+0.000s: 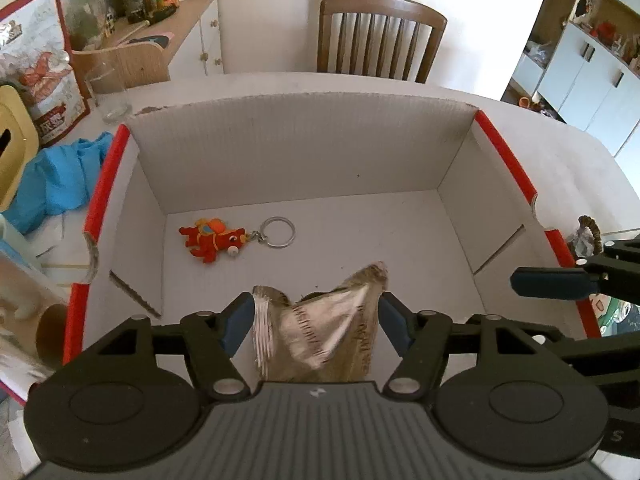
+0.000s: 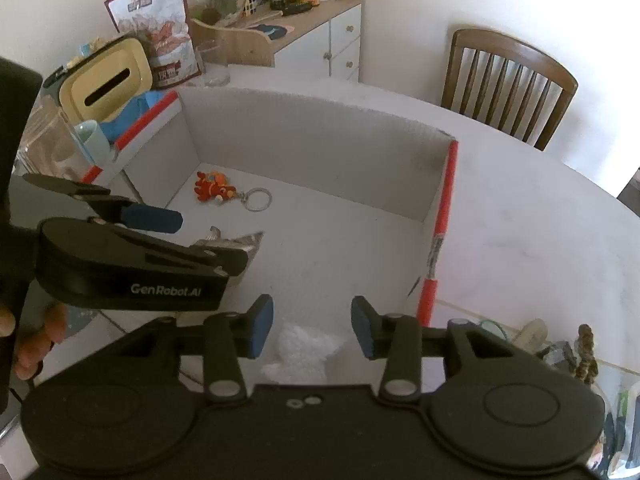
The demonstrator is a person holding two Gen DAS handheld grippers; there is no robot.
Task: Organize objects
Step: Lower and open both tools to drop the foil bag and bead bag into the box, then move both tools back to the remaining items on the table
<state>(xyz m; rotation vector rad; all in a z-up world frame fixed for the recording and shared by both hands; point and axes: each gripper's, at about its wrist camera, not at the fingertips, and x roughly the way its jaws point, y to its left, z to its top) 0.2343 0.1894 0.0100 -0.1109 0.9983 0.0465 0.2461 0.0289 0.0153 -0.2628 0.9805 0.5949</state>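
Your left gripper (image 1: 316,320) stands apart around the woven pouch (image 1: 320,328) inside the box (image 1: 304,140), pads clear. Right gripper (image 2: 312,332) gapes above white fluff (image 2: 300,356); red keychain (image 1: 214,240) lies beyond.

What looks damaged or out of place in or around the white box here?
The cardboard box is worn: its back rim is ragged at the left corner, and the red edging on its left side is torn near a notch. Inside, a crumpled beige cloth sits bunched between the left gripper fingers rather than lying flat. The red keychain looks intact.
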